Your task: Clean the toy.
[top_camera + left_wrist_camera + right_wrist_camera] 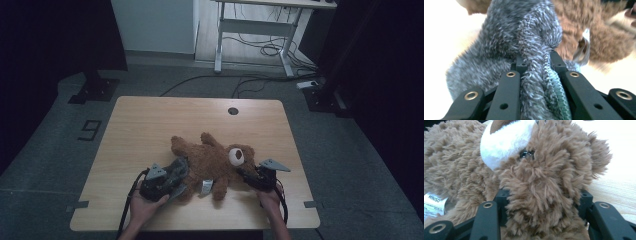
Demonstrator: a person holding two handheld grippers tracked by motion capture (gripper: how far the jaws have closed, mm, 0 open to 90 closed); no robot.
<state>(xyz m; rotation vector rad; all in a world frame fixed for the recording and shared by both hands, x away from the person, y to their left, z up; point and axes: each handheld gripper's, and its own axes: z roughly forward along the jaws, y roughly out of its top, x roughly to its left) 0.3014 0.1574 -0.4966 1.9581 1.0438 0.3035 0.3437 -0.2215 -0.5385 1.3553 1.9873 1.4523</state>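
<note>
- Progress looks early to middling, judging by how the things lie: the brown plush teddy bear (212, 162) lies flat on the light wooden table (150, 125), at lower centre of the high view, its white muzzle toward the right of the frame
- Left gripper (172, 181), at lower left of the bear in the high view, is clenched on a grey fluffy knitted garment (524, 50); in the left gripper view the cloth is bunched between the black jaws, a green stitched edge (555, 85) showing at lower centre
- That grey garment touches the bear's lower body, near a white sewn-in label (206, 187), and seems to cover part of it; how far it is pulled on I cannot tell
- Right gripper (248, 176), at lower right of the bear, grasps the bear's head; in the right gripper view brown fur fills the gap between the jaws, below the white muzzle (504, 142)
- Left to do, as I judge it: work the garment further along the bear while the head is held steady
</note>
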